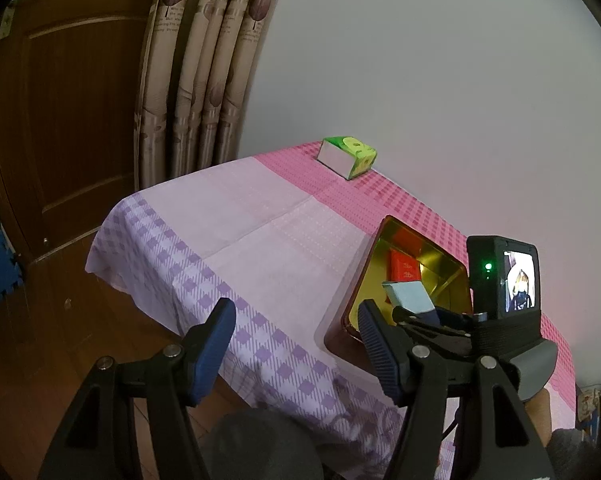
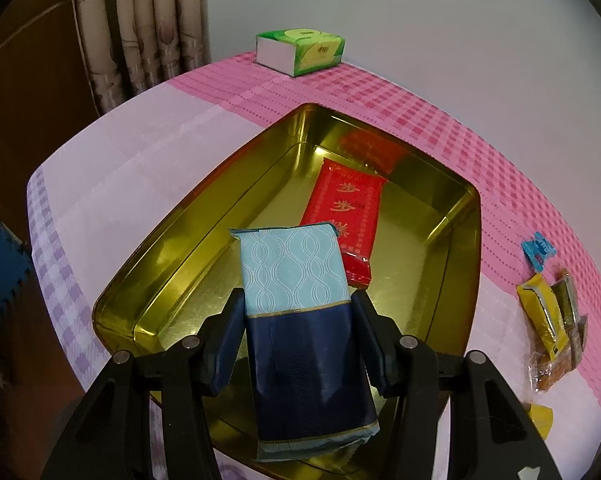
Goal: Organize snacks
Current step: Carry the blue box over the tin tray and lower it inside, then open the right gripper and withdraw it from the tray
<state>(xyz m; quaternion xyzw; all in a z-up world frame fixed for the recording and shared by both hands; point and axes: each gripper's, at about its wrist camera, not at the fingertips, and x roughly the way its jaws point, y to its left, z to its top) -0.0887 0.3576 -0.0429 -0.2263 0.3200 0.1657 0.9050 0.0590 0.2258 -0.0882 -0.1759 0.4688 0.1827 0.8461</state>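
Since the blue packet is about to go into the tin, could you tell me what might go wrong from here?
The blue packet hangs over the red packet already in the gold tin; released here, it may land askew on it. The right gripper holds only its sides, so it could slip early.

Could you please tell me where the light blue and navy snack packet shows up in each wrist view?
Left wrist view: the blue packet sits lower right, over the gold tin.
Right wrist view: the blue packet is centre bottom, clamped in the right gripper above the tin.
Shared landmark: the green tissue box at the table's far edge.
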